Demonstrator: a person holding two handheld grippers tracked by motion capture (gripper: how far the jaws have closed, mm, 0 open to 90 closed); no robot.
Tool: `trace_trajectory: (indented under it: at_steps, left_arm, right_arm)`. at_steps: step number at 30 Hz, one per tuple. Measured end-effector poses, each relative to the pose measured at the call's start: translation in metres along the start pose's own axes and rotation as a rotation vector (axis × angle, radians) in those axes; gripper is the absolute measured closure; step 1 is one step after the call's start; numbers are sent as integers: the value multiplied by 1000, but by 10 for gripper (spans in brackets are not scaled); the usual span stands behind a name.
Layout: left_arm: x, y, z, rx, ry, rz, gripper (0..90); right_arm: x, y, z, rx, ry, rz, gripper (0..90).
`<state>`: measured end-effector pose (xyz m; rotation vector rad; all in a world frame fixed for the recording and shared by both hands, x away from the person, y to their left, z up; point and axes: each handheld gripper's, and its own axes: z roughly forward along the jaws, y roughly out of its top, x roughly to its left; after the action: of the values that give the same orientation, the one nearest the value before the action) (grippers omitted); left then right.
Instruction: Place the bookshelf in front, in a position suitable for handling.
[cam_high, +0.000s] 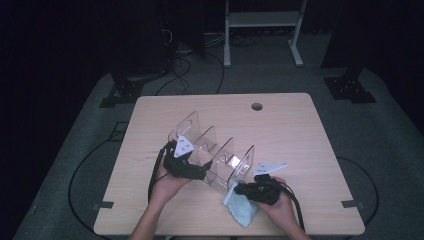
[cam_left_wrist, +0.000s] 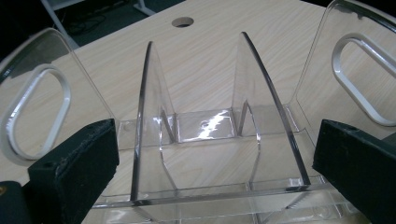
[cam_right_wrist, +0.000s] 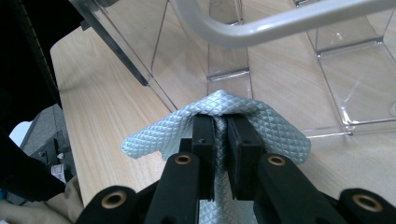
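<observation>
- High view: a clear acrylic rack (cam_high: 215, 155) with upright dividers is standing near the middle of the desk (cam_high: 300, 130), closer to the near edge than to the far one. The left gripper (cam_high: 192, 165) is sitting against the rack's left end, with the person's left hand (cam_high: 167, 182) behind it. The right gripper (cam_high: 240, 190) is lying by the rack's near right end, pinching a light blue cloth (cam_high: 242, 210) that is trailing toward the desk's near edge.
- Left gripper view: the two black jaws are standing wide apart, one at each lower corner, and are not pressing on anything. The rack (cam_left_wrist: 205, 126) is sitting between and beyond them, its two handle-slotted end walls flanking two thin dividers. A round hole (cam_left_wrist: 182, 21) is showing in the desk toward its far edge.
- Right gripper view: the jaws are clamped close together on a fold of the quilted cloth (cam_right_wrist: 224, 109), which is bunching over their tips. The rack's wall (cam_right_wrist: 154, 51) is rising just beyond, with the cloth right at its base.
</observation>
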<state>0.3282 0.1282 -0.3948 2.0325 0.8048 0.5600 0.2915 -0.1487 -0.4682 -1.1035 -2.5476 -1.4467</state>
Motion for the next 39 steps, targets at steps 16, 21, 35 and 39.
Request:
trace_trajectory:
  at_steps: [16, 21, 35, 39]
  left_arm:
    - [6, -5, 11, 28, -15, -52, 49]
    - [8, -6, 12, 29, -38, -70, 67]
    - [7, -8, 13, 22, -32, -87, 75]
    - [5, -8, 14, 16, -24, -90, 76]
  right_arm:
    - [15, 9, -10, -65, 7, -47, 821]
    - [25, 15, -19, -110, 14, -77, 821]
    - [33, 22, -30, -176, -4, -106, 821]
    - [32, 16, -24, -151, -8, -107, 821]
